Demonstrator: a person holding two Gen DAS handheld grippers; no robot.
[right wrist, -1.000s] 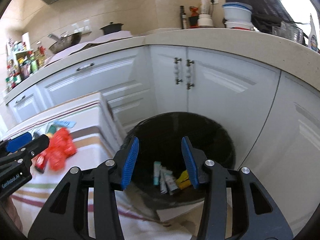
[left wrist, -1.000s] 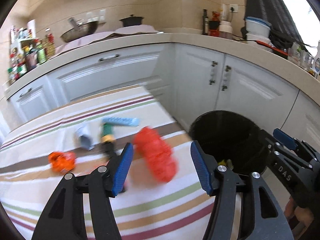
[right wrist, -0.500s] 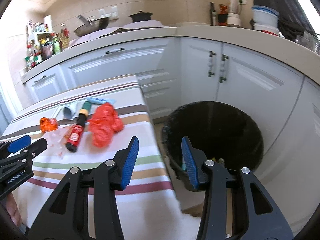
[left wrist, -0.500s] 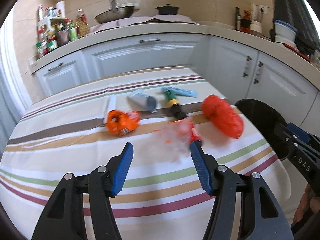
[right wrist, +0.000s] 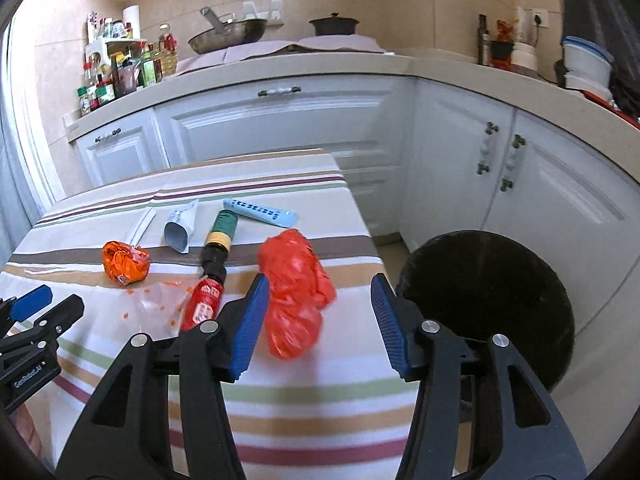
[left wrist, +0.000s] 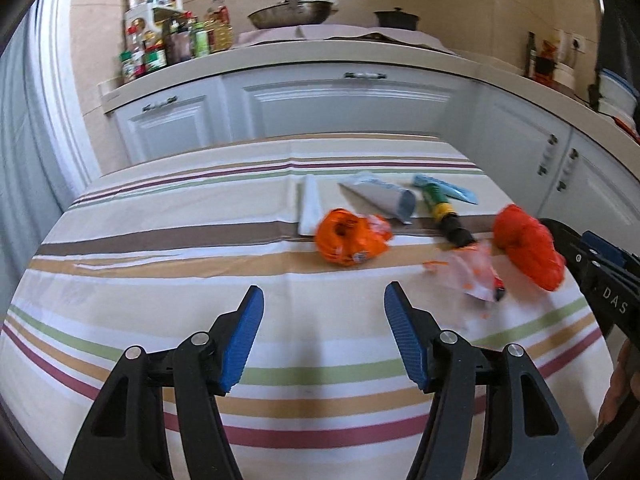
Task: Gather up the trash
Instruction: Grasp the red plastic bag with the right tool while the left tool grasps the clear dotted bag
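Both grippers swung from the black bin [right wrist: 484,304] back to the table: left gripper [left wrist: 323,334] and right gripper [right wrist: 316,316] spread, empty. Red bag [right wrist: 294,284], bottle [right wrist: 210,276], orange wrapper [left wrist: 348,238] remain mid-frame.

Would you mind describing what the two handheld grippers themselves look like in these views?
Both the left gripper and the right gripper have black plastic frames with silver pivot screws and ribbed blue pads on the fingers. White lettering marks the sides: one reads "GenRobot.AI", the other shows "DAS". No cables are visible.
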